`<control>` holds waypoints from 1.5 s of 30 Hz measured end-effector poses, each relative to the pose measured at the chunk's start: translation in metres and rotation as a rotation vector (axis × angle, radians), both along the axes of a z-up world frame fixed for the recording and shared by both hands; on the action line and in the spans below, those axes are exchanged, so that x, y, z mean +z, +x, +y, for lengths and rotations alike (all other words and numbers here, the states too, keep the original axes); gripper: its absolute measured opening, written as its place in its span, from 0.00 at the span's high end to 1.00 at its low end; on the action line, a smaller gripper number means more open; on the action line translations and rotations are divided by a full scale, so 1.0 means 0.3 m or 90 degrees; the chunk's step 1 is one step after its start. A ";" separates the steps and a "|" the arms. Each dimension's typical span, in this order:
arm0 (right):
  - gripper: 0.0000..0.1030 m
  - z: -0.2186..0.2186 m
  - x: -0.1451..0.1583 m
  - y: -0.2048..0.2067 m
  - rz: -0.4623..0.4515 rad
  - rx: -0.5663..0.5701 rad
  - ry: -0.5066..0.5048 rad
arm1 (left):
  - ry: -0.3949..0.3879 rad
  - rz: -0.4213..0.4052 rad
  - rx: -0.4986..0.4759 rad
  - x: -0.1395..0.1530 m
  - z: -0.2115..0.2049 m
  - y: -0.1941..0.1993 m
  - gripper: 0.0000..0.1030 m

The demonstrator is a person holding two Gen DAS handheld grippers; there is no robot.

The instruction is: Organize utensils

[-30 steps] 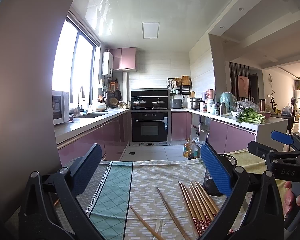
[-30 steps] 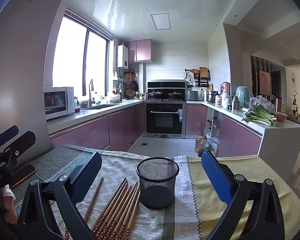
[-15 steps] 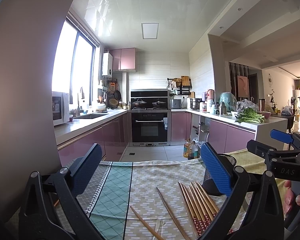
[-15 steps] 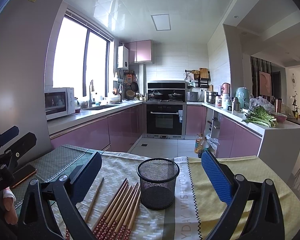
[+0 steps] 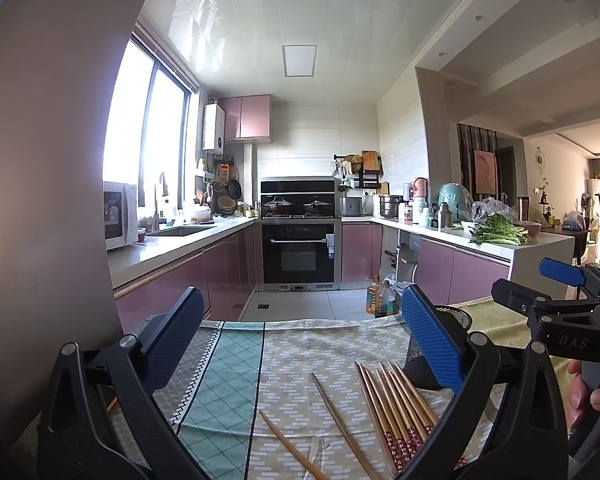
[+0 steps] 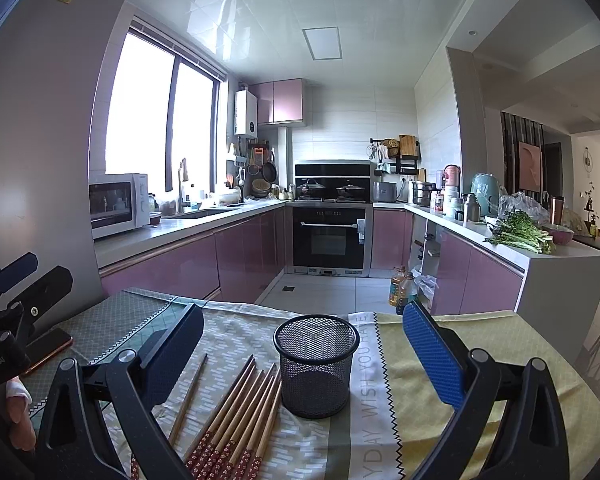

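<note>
- The right claw hangs over the worktop with its two fingers spread wide and nothing between them; the mesh cup stands upright straight ahead, framed by the gap.
- The left claw is likewise wide apart and empty, raised above the patterned cloth.
- The chopsticks lie flat in a tight fan just left of the cup's base, their red patterned ends toward the camera; one or two loose sticks lie apart further left.
- Likely handling: the sticks look like thin, stiff, light wood, smooth enough to roll or slip sideways under a pinch. Packed side by side, one will be hard to single out.
- A hold near mid-length, across the stick, should keep it balanced for tipping upright into the cup.
- The cup looks light and could tip or slide if nudged.
</note>
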State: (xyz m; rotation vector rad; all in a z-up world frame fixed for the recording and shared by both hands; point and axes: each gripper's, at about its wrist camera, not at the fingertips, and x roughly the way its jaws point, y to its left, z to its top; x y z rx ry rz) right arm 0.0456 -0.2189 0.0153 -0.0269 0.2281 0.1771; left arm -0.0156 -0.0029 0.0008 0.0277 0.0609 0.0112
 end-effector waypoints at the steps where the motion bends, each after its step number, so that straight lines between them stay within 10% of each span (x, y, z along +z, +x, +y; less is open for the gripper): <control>1: 0.06 0.001 -0.001 0.000 0.000 0.000 0.000 | 0.000 0.000 0.000 -0.001 0.000 0.000 0.06; 45: 0.06 -0.005 -0.020 0.003 0.022 0.004 0.007 | 0.004 0.038 -0.007 -0.036 0.012 0.013 0.06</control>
